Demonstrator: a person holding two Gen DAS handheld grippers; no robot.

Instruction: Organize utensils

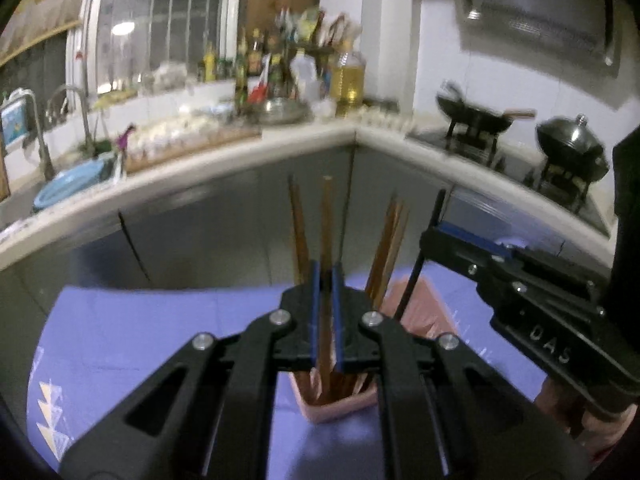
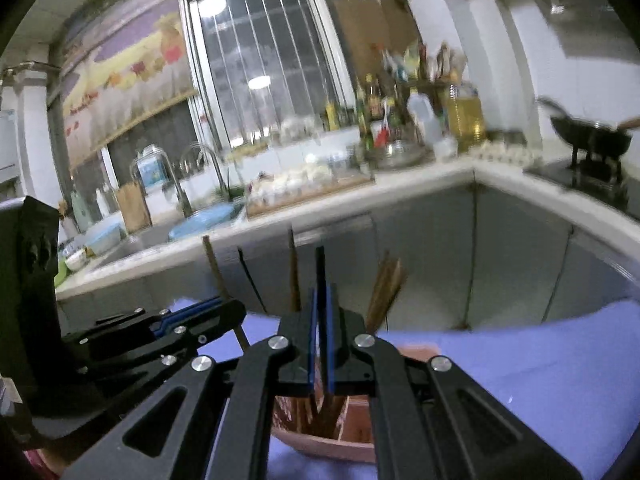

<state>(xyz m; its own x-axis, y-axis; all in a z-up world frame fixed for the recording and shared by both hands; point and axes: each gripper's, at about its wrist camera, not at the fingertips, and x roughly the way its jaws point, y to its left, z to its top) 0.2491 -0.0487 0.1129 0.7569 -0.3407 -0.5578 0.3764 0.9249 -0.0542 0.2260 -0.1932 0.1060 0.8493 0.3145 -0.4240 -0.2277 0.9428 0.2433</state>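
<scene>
the pink rectangular plastic holder (image 1: 340, 404) on the lilac-covered worktop (image 1: 160, 340) looks light, so a sideways pull could tip it. the left gripper (image 1: 327, 316) is clamped on a brown wooden chopstick (image 1: 327, 220) standing in it; the right gripper (image 2: 320, 340) pinches a thin black chopstick (image 2: 320, 264).

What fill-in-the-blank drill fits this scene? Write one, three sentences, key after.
1. The left gripper is shut on a ___ chopstick.
2. The right gripper is shut on a chopstick coloured ___.
3. Both chopsticks stand in a ___ holder.

Missing words: brown; black; pink.
</scene>
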